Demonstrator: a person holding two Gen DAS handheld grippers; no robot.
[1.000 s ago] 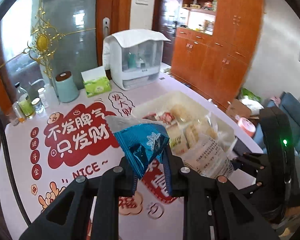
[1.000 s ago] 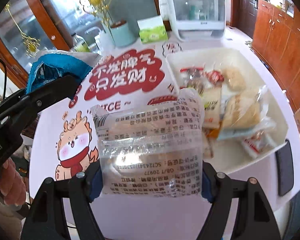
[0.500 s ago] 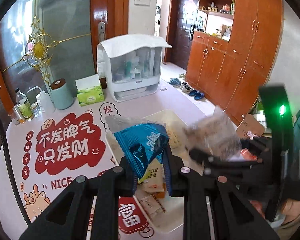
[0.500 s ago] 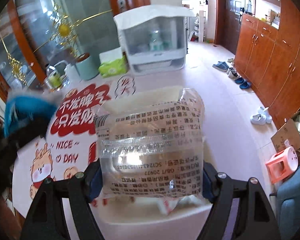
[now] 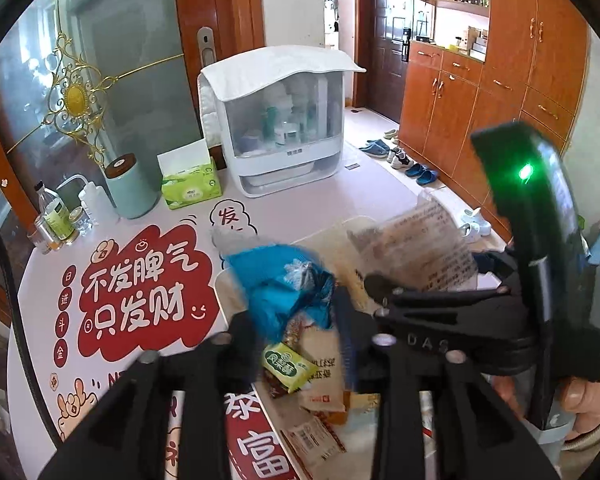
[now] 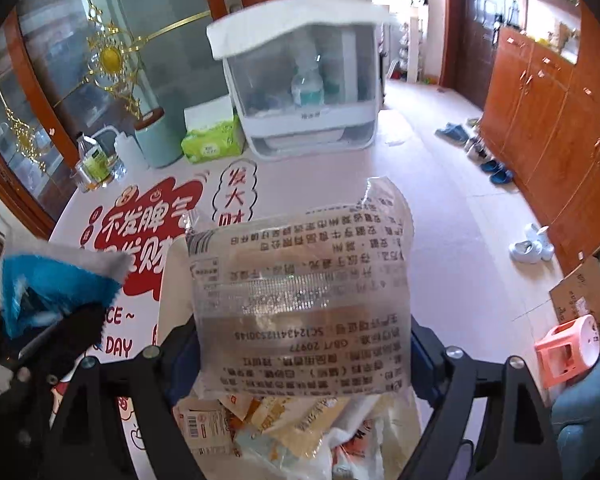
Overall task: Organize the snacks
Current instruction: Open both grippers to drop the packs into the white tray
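Observation:
My left gripper (image 5: 296, 320) is shut on a blue snack packet (image 5: 284, 284) and holds it above the white tray (image 5: 228, 292) of snacks. My right gripper (image 6: 300, 344) is shut on a clear printed snack bag (image 6: 300, 300) and holds it above the same pile of packets (image 6: 284, 420). In the left wrist view the right gripper (image 5: 420, 300) sits close on the right with its clear bag (image 5: 416, 248). In the right wrist view the blue packet (image 6: 48, 280) shows at the left edge. Several packets lie in the tray (image 5: 300, 368).
A white cabinet box (image 5: 280, 120), green tissue pack (image 5: 190, 184), teal canister (image 5: 130, 188) and small bottles (image 5: 56, 216) stand at the table's far side. The table's right edge drops to the floor with shoes (image 6: 496, 172) and a pink stool (image 6: 568, 344).
Both grippers have risen and come closer together over the tray, each still holding its packet. The view has tipped up, so the tray now lies lower and nearer.

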